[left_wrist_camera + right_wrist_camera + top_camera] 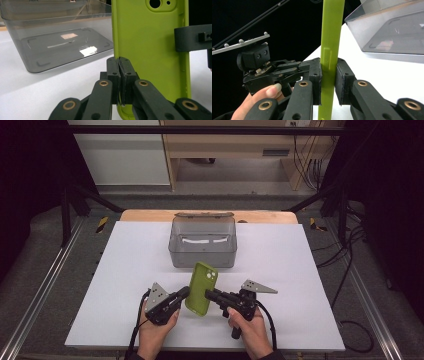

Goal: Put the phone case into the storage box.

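High view, green phone case [201, 289] unmarked, clenched by left hand-held gripper [186, 293] and right hand-held gripper [209, 294], before grey bin [202, 254]

Bright, even table light; surroundings dark, slightly soft.

Beyond your fingers, the white desk [125, 270] ends at a wooden edge [150, 215]. Past it you see grey floor [240, 182], a white cabinet [120, 155] and pale wooden furniture [225, 142]. Black frame bars [200, 129] and dark curtains [30, 180] flank you.

Green phone case [201, 288] — upright, before the box [202, 242]
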`<state>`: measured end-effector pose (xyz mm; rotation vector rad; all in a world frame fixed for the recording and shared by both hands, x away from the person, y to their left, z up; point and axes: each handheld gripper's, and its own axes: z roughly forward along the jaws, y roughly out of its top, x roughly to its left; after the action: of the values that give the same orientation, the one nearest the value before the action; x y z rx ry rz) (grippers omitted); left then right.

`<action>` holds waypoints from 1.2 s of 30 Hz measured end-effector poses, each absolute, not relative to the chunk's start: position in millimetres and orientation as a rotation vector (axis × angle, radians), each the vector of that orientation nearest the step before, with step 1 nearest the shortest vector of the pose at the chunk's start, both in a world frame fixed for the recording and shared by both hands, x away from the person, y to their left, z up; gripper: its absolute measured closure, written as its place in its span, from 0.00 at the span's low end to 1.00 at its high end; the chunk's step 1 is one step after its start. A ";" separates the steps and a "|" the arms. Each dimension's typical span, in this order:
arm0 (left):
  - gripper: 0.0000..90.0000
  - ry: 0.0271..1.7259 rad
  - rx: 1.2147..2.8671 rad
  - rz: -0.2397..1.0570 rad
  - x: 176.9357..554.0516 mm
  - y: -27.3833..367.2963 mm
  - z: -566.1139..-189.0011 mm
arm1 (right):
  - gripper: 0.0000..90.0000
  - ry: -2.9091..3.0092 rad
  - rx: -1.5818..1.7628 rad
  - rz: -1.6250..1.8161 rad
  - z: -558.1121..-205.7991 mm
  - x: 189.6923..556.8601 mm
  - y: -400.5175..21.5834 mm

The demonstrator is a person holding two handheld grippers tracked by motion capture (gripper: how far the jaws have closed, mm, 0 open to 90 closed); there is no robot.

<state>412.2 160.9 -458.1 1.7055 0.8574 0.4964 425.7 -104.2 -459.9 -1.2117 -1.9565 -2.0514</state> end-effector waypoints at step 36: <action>0.98 0.871 1.700 0.443 413.8 159.3 -461.5 | 0.86 -1.969 -1.220 -2.055 -458.9 426.1 -106.9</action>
<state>413.8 159.3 -461.5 1.6997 0.8706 0.4429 426.1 -106.9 -458.9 -1.2196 -1.9693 -2.0551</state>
